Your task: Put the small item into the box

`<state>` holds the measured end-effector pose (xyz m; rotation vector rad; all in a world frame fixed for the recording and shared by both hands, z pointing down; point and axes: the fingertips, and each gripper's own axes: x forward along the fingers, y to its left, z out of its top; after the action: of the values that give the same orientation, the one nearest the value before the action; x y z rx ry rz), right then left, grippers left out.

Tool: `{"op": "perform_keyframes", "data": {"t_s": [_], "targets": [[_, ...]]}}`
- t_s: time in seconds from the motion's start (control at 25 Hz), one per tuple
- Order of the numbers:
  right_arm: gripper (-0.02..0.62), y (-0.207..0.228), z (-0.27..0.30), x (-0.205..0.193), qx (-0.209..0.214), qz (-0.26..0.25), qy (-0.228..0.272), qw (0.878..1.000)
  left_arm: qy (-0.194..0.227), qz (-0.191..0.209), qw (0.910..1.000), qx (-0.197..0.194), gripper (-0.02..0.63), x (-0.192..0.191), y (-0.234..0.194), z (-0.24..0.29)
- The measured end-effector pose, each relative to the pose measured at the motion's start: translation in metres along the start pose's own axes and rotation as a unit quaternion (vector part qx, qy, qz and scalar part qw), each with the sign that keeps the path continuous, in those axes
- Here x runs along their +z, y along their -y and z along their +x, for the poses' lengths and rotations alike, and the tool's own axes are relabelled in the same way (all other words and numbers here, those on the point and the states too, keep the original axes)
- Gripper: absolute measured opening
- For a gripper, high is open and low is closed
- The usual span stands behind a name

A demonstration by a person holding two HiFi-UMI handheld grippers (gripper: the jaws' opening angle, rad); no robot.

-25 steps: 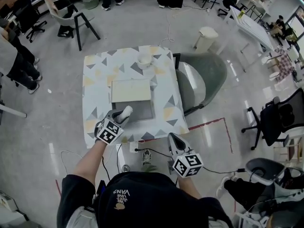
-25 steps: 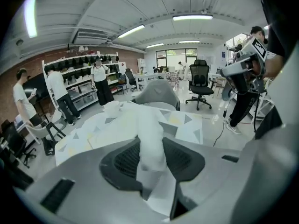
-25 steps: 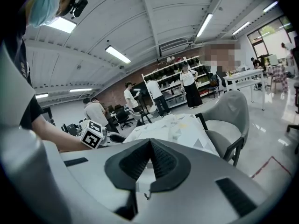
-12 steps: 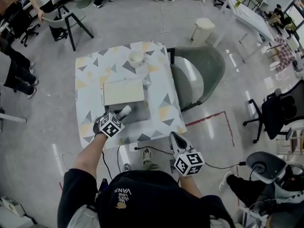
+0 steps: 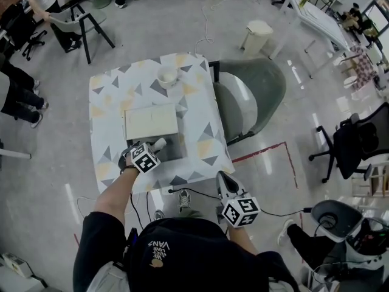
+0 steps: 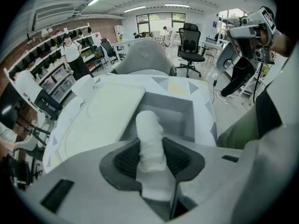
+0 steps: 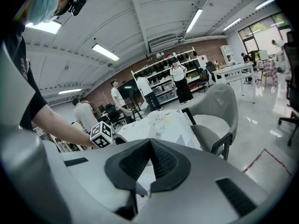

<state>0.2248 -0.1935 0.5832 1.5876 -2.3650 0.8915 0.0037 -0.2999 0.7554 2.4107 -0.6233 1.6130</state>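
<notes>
The small item (image 5: 159, 143) is a white, roll-shaped piece, and my left gripper (image 5: 156, 146) is shut on it. It hangs over the near left edge of the open grey box (image 5: 175, 149) on the patterned table (image 5: 194, 123). In the left gripper view the white item (image 6: 149, 125) stands up between the dark pads (image 6: 126, 160), with the grey box (image 6: 175, 108) just beyond it. The box's cream lid (image 5: 151, 121) lies flat behind it. My right gripper (image 5: 224, 179) hangs off the table near my body, its jaws together with nothing between them (image 7: 150, 148).
A white bowl (image 5: 167, 76) sits at the table's far side. A grey-green chair (image 5: 252, 96) stands against the table's right edge, with a white bin (image 5: 258, 34) beyond it. A black cable (image 5: 200, 194) runs across the floor below the table. People and chairs stand at the far left.
The head view has shifted a little to the left. My left gripper still holds the white item at the box's near edge, and the right gripper stays where it was.
</notes>
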Motion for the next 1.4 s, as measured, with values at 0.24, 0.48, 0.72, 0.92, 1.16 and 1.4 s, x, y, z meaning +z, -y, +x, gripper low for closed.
{"op": "perform_keyframes", "data": {"t_s": [0.24,0.48,0.72,0.92,1.16,1.4], "targets": [[0.000,0.019,0.005,0.004,-0.007,0.001,-0.003,1.000,-0.040,0.018,0.9990,-0.010,0.149,-0.001,-0.001,0.017],[0.000,0.030,0.013,0.004,-0.010,0.001,-0.008,1.000,-0.072,0.016,0.9971,-0.018,0.149,-0.008,-0.004,0.032],[0.000,0.030,0.024,0.003,-0.005,0.002,-0.014,1.000,-0.088,0.022,0.9955,-0.027,0.149,-0.011,-0.004,0.040],[0.000,0.028,0.030,0.005,0.000,-0.001,-0.016,1.000,-0.099,0.013,0.9944,-0.032,0.149,-0.017,-0.003,0.044],[0.000,0.029,0.028,0.005,0.000,-0.003,-0.016,1.000,-0.104,0.006,0.9940,-0.033,0.149,-0.022,-0.001,0.047],[0.000,0.031,0.022,0.002,-0.005,-0.002,-0.020,1.000,-0.107,-0.001,0.9938,-0.032,0.156,-0.023,-0.002,0.046]]}}
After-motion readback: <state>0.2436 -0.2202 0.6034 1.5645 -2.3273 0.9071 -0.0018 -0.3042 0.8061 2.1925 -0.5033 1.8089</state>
